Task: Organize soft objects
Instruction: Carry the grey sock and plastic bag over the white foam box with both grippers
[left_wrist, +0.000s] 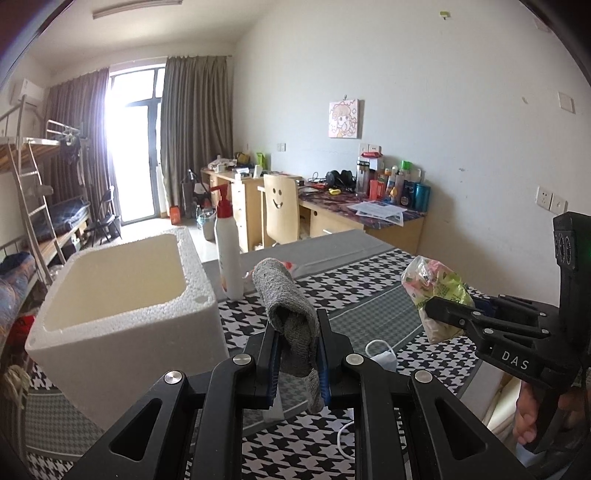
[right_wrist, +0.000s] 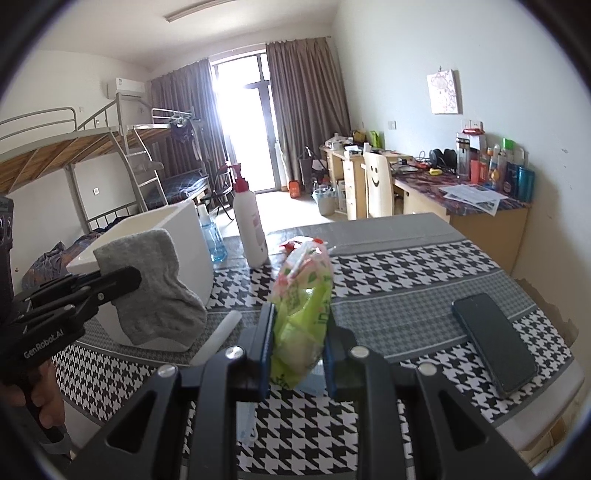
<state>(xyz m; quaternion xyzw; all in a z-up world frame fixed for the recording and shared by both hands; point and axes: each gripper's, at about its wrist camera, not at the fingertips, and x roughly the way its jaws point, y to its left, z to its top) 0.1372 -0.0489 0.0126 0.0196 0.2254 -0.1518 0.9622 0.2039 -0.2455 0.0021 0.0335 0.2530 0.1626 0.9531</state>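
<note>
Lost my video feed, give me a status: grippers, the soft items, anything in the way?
Left hand-held gripper shut on grey knitted sock. Right hand-held gripper shut on green plastic tissue packet. White foam box open, unobstructed; white pump bottle stands beside it.

left black plastic two-finger gripper (left_wrist: 297, 354): blue pads, silver round screws, white "GenRobot.AI" lettering | right black plastic two-finger gripper (right_wrist: 299, 345): blue pads, silver screws, white "DAS" lettering, green light

Fuzzy grey cloth (left_wrist: 291, 325), grainy foam box (left_wrist: 122, 295)
</note>
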